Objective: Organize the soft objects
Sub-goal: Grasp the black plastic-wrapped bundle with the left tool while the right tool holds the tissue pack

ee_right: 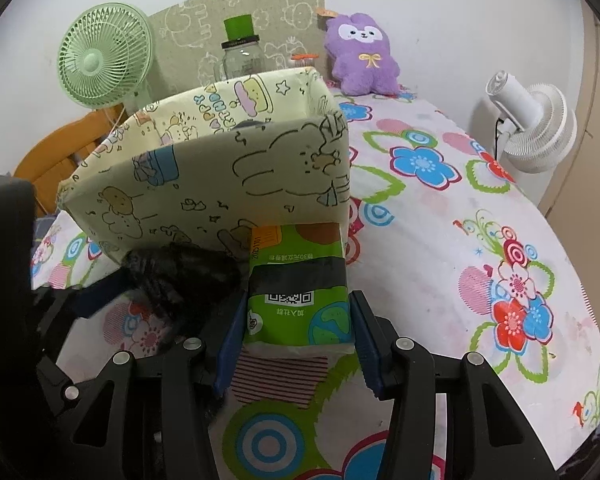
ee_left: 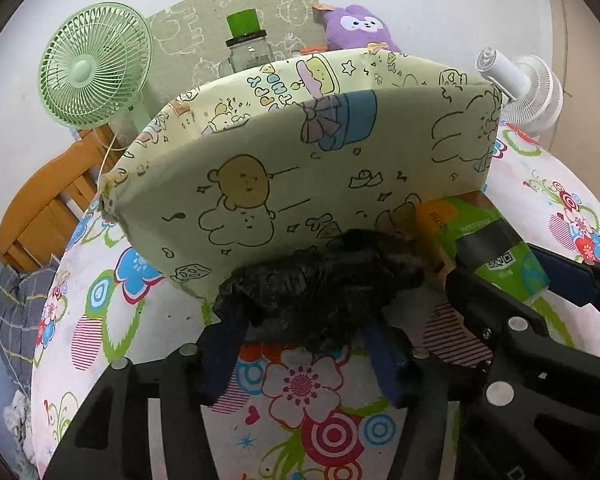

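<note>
A cream cartoon-print fabric box (ee_left: 300, 168) stands on the flowered table, also in the right wrist view (ee_right: 220, 176). My left gripper (ee_left: 304, 344) is shut on a black crinkled soft bundle (ee_left: 320, 284) right at the box's front wall; the bundle also shows in the right wrist view (ee_right: 180, 276). My right gripper (ee_right: 298, 328) is shut on a green tissue pack (ee_right: 300, 292), whose far end touches the box's front right corner. The pack also shows in the left wrist view (ee_left: 496, 248). A purple plush toy (ee_right: 360, 56) sits behind the box.
A green fan (ee_right: 104, 56) and a white fan (ee_right: 536, 128) stand at the table's back left and right. A glass jar with a green lid (ee_right: 242, 52) and a printed board (ee_right: 244, 28) stand behind the box. A wooden chair (ee_left: 44, 208) is left.
</note>
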